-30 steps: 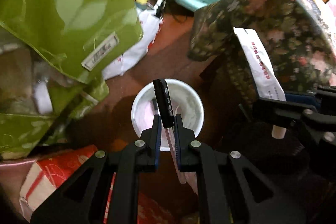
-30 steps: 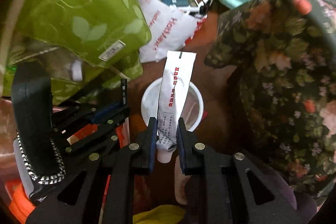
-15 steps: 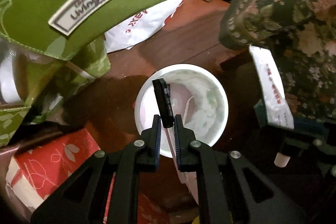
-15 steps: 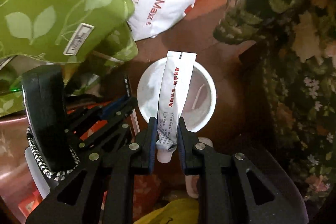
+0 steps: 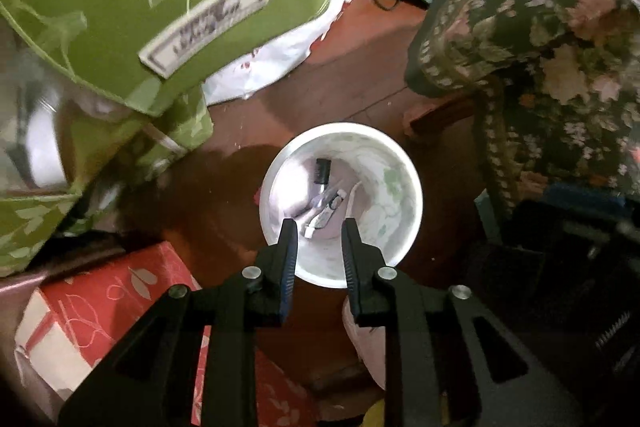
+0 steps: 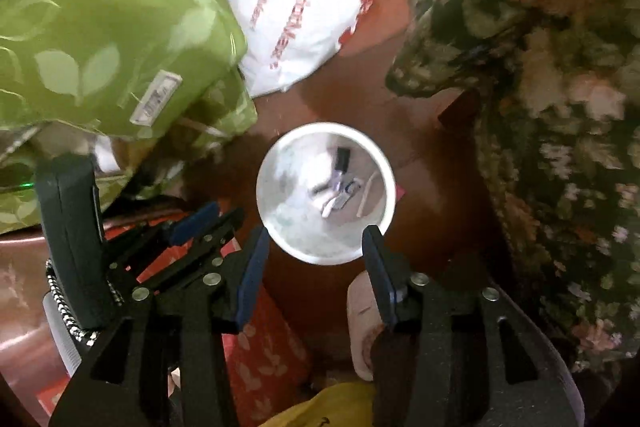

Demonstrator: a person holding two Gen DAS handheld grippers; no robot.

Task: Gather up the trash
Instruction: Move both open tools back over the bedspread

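A white round bin stands on the dark wooden floor, seen from above; it also shows in the right wrist view. Inside lie a black-capped pen, a white tube and other small pieces; the same items show blurred in the right view. My left gripper is open and empty over the bin's near rim. My right gripper is open wide and empty above the bin. The left gripper also appears at the left of the right wrist view.
A green leaf-print storage box is at the left. A floral-covered chair is at the right. A white HotMaxx bag lies behind the bin. A red patterned box sits near left.
Both grippers opened over the bin. The pen left my left gripper and the white tube left my right gripper; both now lie inside the bin.
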